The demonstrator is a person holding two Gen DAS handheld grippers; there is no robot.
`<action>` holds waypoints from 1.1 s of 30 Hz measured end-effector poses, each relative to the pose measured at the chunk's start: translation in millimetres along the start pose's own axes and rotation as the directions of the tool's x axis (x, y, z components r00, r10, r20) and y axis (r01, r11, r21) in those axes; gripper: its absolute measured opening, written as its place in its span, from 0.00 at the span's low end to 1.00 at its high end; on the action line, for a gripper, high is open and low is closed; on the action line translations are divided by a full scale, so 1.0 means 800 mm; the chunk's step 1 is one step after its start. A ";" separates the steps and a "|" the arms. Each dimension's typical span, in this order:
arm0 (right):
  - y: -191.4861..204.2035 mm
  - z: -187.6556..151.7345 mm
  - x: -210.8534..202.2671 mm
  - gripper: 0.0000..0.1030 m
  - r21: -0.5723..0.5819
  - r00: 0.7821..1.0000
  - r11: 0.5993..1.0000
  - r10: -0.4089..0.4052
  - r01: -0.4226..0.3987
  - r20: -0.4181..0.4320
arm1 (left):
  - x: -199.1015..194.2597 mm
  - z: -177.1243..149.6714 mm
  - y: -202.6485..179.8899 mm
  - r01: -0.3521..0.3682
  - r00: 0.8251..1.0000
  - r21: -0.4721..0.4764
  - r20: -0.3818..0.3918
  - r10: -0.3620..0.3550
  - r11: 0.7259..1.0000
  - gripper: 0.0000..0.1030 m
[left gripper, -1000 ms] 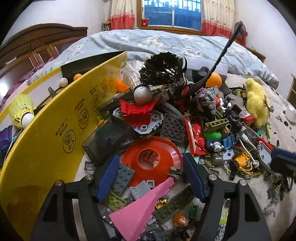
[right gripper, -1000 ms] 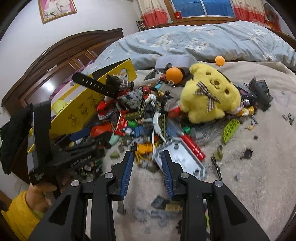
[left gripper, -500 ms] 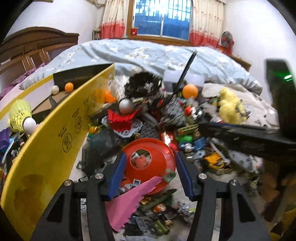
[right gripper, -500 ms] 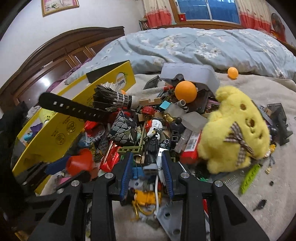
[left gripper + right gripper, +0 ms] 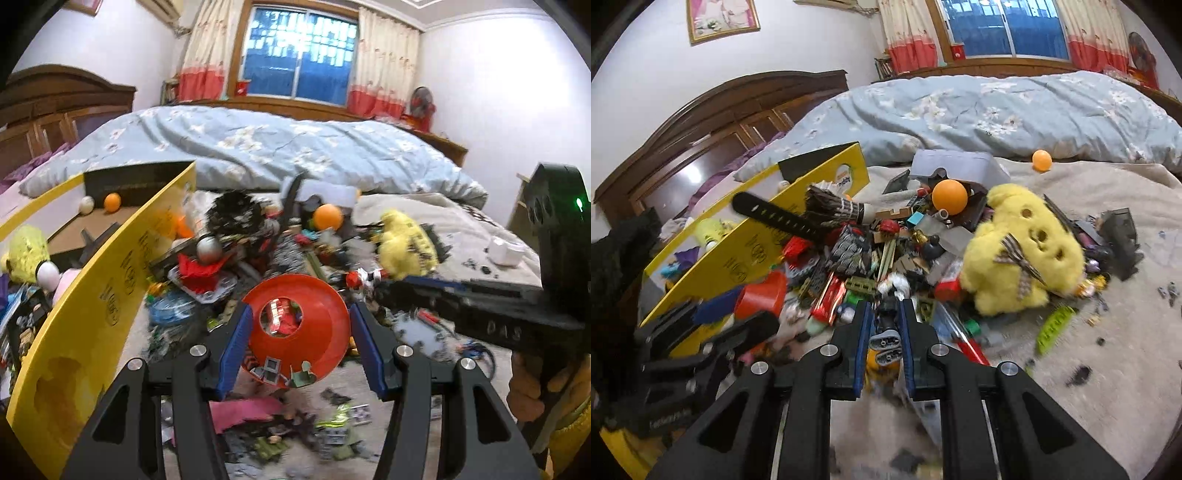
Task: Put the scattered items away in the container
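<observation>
Left gripper (image 5: 297, 330) has its fingers closed on the round red plastic disc with the hole in the middle (image 5: 295, 326), blue pads on both edges, disc lifted off the toy pile w/ a couple of tiny bricks riding on its lower lip. Right gripper (image 5: 884, 338) is pinched down on a small dark figure-like toy w/ grey link pieces (image 5: 886, 332); can't tell exactly what it is, too blurry.

The yellow cardboard box (image 5: 122, 280) sits left of the left fingers, its near flap standing up between them and the inside. The scattered stuff is ahead of both sets of fingers on the bed: fluffy yellow plush w/ checked bow (image 5: 1019, 254), orange ping-pong ball (image 5: 949, 196), black watch strap (image 5: 775, 218), loads of bricks.

Worries imo: the disc is held by its rim only, so any twist and it pops out or dumps those loose bricks. Swinging left too low clips the flap. Right toy looks half tangled in the pile, might drag neighbours along.
</observation>
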State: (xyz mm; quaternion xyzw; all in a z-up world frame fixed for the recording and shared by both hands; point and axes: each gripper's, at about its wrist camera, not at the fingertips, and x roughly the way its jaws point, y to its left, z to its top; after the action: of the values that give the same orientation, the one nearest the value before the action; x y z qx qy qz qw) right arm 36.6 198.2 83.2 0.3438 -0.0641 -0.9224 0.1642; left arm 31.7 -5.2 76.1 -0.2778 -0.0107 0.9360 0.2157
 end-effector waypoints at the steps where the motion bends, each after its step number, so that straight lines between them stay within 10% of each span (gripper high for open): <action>1: -0.001 -0.007 -0.007 0.16 -0.006 1.000 1.000 -0.001 0.001 -0.001 | -0.001 0.000 -0.004 0.018 1.000 0.007 0.005 -0.018 1.000 0.53; 20: -0.023 -0.038 -0.012 0.16 -0.002 0.999 1.000 -0.023 0.023 -0.045 | 0.053 -0.044 -0.015 0.108 0.974 0.015 -0.201 -0.103 0.994 0.75; 26: -0.026 -0.037 -0.018 0.16 0.014 0.999 1.000 -0.021 0.021 -0.037 | 0.076 -0.044 -0.032 0.041 0.977 0.091 -0.211 -0.021 0.995 0.68; 29: -0.024 -0.036 -0.023 0.16 -0.001 1.000 1.000 -0.016 0.016 -0.024 | 0.060 -0.039 -0.024 0.156 0.972 -0.004 -0.178 -0.154 0.988 0.68; 33: -0.026 -0.034 -0.021 0.16 0.017 1.000 1.000 -0.006 0.006 -0.017 | 0.050 -0.032 -0.010 0.321 0.923 -0.148 -0.173 -0.344 0.936 0.69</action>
State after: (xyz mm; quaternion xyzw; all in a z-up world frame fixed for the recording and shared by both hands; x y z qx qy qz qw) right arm 61.4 223.7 68.0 0.3530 -0.0696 -0.9194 0.1592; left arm 18.2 15.5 35.2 -0.3747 -0.0911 0.8517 0.3549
